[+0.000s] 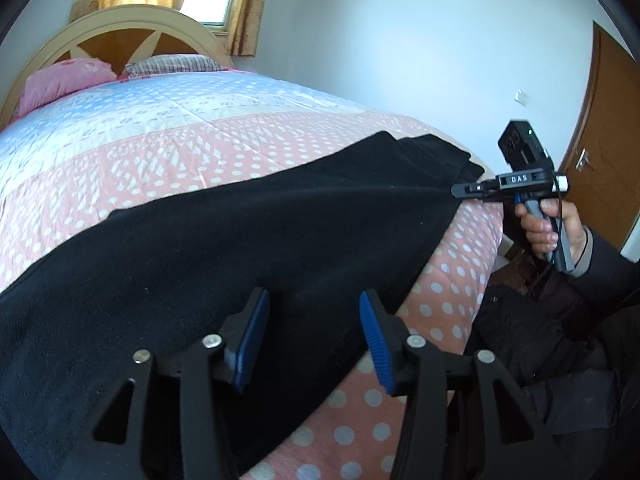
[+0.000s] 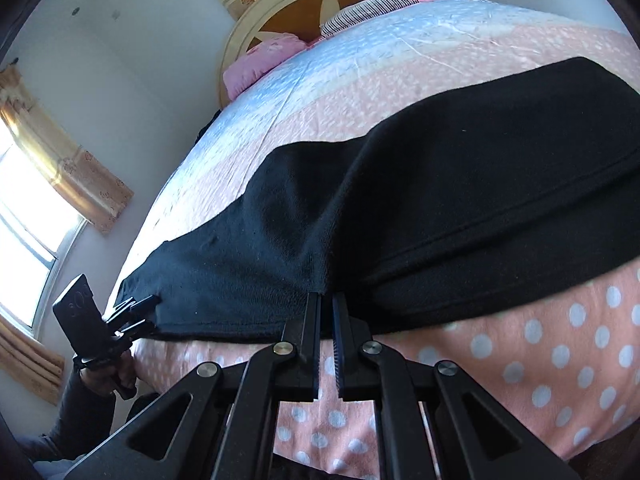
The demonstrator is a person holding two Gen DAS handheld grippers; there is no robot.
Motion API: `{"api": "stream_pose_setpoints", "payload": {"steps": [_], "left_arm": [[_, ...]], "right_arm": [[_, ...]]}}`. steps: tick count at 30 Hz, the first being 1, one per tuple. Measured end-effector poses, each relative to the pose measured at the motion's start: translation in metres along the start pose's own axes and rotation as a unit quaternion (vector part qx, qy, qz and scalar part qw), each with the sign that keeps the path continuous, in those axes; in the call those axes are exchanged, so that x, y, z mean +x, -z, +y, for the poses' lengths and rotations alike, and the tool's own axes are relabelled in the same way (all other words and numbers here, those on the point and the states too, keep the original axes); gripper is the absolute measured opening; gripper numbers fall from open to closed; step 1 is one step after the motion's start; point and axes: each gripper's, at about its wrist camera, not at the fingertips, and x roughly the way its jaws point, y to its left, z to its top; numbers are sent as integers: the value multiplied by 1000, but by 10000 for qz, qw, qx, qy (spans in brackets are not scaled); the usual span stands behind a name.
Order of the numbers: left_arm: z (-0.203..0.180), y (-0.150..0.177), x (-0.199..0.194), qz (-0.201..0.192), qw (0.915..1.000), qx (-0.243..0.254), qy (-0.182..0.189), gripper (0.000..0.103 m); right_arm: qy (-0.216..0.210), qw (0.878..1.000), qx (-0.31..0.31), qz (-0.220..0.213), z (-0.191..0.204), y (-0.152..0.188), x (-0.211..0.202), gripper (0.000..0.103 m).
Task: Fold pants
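The black pants (image 1: 240,232) lie across the bed (image 1: 160,136), on a cover with pink and blue bands and white dots. In the left wrist view they run from the lower left of the frame up to the middle right.

The left tool (image 1: 314,336) is at the bottom centre of that view. Its jaws stand partly open over the near edge of the pants; the blue pads (image 1: 252,332) are apart and I cannot see them pressing the cloth.

The right tool (image 2: 327,300) is at the bottom centre of the right wrist view. Its jaws are almost together, and their tips pinch the near edge of the pants, where the cloth rises into a fold. In the left wrist view this same tool is at the middle right, held by a hand (image 1: 548,228) in a dark sleeve, with its tip at the end of the pants.

Two pillows, one pink (image 1: 64,80) and one striped (image 1: 172,64), lie in the upper left, before the headboard (image 1: 120,32).
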Motion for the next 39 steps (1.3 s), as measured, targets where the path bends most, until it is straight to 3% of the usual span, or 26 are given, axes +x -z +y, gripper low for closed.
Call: {"api": "stream_pose_setpoints", "payload": {"steps": [2,4,5,10,12,15,20,26,30,31,32,39], "left_arm": [[-3,-1,-1,4,10000,67,-37,53],[-6,-4,-2,32,9999,60,-150,53],[-10,-8,-3,71,9995,92,-280,53],[-42,-36,-2,-75,9978,505,-417,53],[-53,-48,8,-3,9971,664,-374,53],[-71,-62,32,163,9952,912,-315,53],[-89,-71,71,316,9949,959,-9,53],[-89,-69,88,574,9935,968,137,53],[-85,-67,88,572,9942,861,295,57],[-85,-66,89,586,9940,871,307,58],[-86,-66,90,591,9939,885,277,58],[-90,-65,93,578,9934,969,222,60]], "right_arm": [[7,10000,-8,-8,0,-2,-7,12],[102,9997,-58,-231,-4,-7,-22,33],[128,9994,-6,-314,-8,-9,-29,35],[338,9927,740,-886,-54,-20,-71,35],[372,9888,1018,-1029,-71,-23,-82,35],[772,9798,1312,-1294,-97,-29,-97,35],[1064,9642,1799,-1634,-142,-41,-122,35],[1231,9569,1991,-1716,-178,-59,-128,35],[1282,9571,1965,-1700,-189,-70,-121,31],[1277,9582,1933,-1681,-183,-69,-115,14],[1273,9588,1891,-1693,-180,-71,-114,7],[1276,9578,1334,-2204,-143,-68,-150,5]]}}
